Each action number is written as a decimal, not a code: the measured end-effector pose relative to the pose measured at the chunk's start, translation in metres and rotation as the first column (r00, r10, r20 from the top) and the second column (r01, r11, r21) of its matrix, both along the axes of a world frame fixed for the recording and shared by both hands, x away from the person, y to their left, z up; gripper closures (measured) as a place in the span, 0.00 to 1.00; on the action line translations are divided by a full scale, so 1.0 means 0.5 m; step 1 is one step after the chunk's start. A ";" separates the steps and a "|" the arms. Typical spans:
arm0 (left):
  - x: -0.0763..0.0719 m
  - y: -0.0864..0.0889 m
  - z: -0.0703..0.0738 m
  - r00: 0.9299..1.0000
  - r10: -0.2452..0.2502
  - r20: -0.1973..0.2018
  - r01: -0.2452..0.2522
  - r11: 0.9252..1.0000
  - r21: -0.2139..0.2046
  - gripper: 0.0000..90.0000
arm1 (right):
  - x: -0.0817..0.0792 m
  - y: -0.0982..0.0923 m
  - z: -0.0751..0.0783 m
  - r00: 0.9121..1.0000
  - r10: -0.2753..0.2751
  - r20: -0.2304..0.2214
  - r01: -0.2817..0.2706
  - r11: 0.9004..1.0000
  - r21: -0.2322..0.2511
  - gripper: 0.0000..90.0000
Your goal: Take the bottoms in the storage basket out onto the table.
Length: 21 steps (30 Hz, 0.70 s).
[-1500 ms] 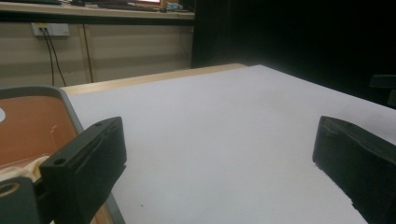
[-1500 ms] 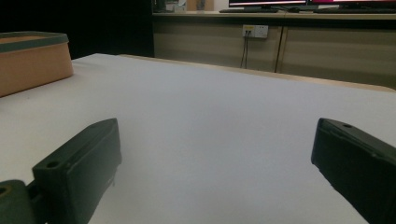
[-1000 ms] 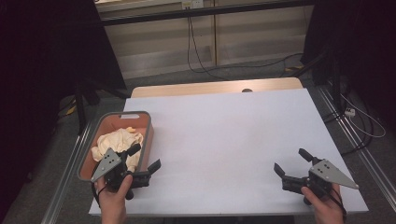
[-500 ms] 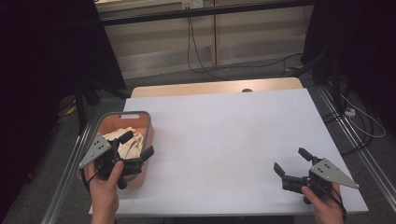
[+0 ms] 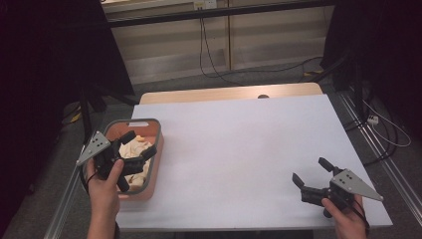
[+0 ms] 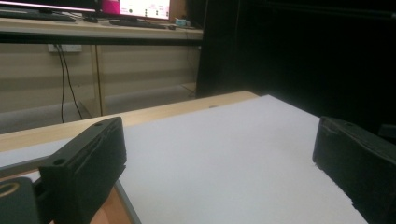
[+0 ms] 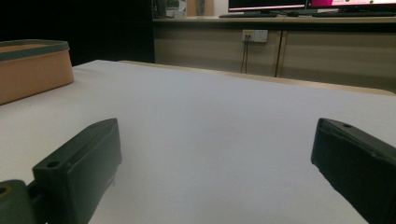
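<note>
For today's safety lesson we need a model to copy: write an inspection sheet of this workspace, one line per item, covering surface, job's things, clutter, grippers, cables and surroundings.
Surface: white rectangular tabletop, bare, with a wooden strip along its far edge.
Job's things: orange plastic bin with grey rim at the table's left edge, holding crumpled cream cloth.
Clutter: nothing seen.
Grippers: left gripper over the bin, jaws open, holding nothing; right gripper low at the table's near right corner, jaws open, holding nothing.
Cables: black cables on the floor beyond the table.
Surroundings: beige panelled wall; dark curtains either side.
</note>
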State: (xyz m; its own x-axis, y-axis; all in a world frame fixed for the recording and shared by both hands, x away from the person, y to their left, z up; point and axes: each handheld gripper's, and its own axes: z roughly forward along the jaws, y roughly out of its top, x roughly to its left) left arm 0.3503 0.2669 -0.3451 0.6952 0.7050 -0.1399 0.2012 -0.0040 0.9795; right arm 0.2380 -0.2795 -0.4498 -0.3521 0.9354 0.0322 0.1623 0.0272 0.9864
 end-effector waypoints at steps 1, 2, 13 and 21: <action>0.003 0.003 -0.001 1.000 0.005 -0.002 -0.005 1.000 -0.003 0.03 | 0.000 0.000 0.000 1.000 0.000 -0.002 0.000 1.000 0.000 0.02; 0.006 0.006 -0.002 1.000 0.014 -0.004 -0.014 1.000 -0.003 0.03 | 0.000 0.000 0.000 1.000 0.000 -0.002 0.000 1.000 0.000 0.02; 0.047 0.048 -0.027 0.997 0.075 -0.029 -0.074 0.997 0.038 0.03 | 0.000 0.001 0.000 1.000 0.001 -0.002 -0.001 1.000 0.001 0.02; 0.080 0.079 -0.046 0.989 0.133 -0.062 -0.128 0.988 0.089 0.03 | 0.000 0.002 -0.001 1.000 0.004 -0.003 -0.004 1.000 -0.003 0.02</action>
State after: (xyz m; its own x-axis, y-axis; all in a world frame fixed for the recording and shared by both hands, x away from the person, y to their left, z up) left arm 0.3900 0.3065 -0.3681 0.5874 0.8004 -0.1192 0.2713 -0.0561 0.9608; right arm 0.2381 -0.2785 -0.4502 -0.3553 0.9342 0.0307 0.1653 0.0305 0.9858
